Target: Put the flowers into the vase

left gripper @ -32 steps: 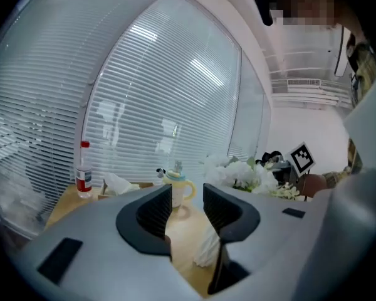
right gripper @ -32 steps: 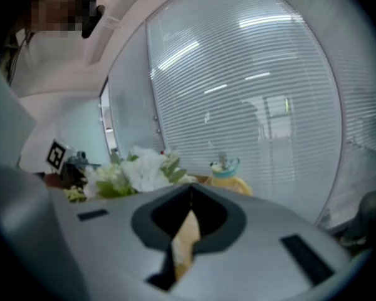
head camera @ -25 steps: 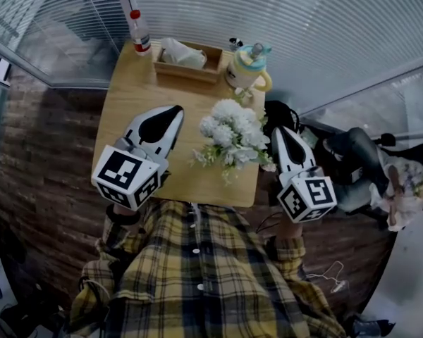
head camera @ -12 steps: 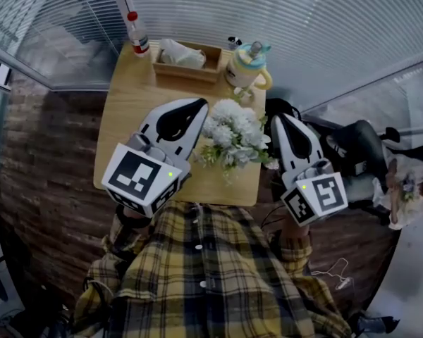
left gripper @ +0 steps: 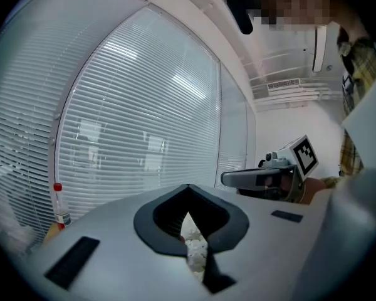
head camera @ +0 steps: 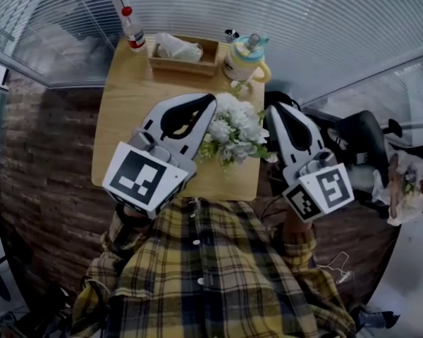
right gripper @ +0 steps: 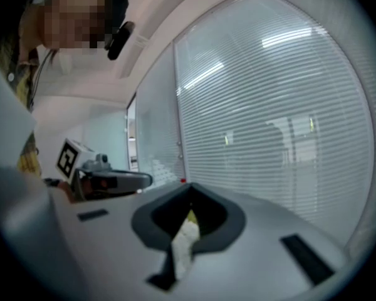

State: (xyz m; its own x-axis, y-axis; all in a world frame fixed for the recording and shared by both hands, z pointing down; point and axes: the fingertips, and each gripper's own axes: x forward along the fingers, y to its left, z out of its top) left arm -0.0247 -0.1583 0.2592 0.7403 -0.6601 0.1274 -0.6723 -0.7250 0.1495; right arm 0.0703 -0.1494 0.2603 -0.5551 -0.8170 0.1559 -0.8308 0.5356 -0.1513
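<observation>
A bunch of white flowers [head camera: 234, 129] with green leaves sits over the wooden table [head camera: 130, 104], between my two grippers. My left gripper [head camera: 210, 103] reaches the bunch's left edge with its jaws together. My right gripper [head camera: 270, 111] stands at the bunch's right edge, jaws also together. White petals [left gripper: 194, 246] show through the slit of the left gripper [left gripper: 188, 190], and pale petals [right gripper: 185, 237] show the same way through the right gripper [right gripper: 189, 190]. Whether either pinches a stem I cannot tell. A cream vase [head camera: 244, 58] with a teal top and yellow handle stands at the table's far right.
A wooden box [head camera: 185, 52] with white paper and a red-capped bottle [head camera: 132, 29] stand at the table's far edge, before window blinds. A seated person [head camera: 381, 167] is off the table's right side. Brick-patterned floor lies to the left.
Both grippers have risen toward the camera and closed in on the bunch. The left one swung right from open table to the flowers' left edge.
</observation>
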